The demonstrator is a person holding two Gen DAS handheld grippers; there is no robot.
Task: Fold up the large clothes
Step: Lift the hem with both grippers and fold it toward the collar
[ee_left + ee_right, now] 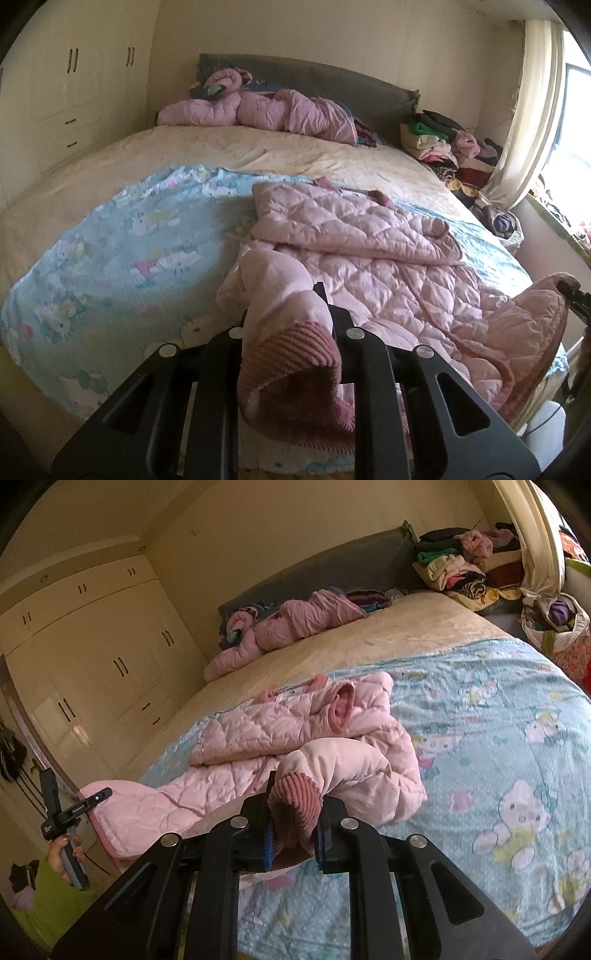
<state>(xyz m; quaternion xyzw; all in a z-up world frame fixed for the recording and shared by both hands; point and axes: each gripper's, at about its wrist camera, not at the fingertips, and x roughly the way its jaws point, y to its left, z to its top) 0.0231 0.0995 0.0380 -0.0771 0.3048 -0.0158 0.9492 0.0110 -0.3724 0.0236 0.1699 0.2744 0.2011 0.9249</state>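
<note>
Broadly, a large bed filled both views, with a grey headboard at the far end and cream wardrobes along the left wall. Its near half was covered by a light blue cartoon-print blanket. On this blanket, toward the near right side, lay the pink quilted jacket, partly folded and rumpled. At the far end a second pink padded garment was bunched up, and a pile of mixed clothes sat at the far right by the curtain. The left gripper had its fingers clamped on one ribbed cuff of the jacket, with the sleeve raised off the blanket. The right gripper was likewise closed tight on the other ribbed cuff. A hand in a green sleeve held the left gripper's handle.
</note>
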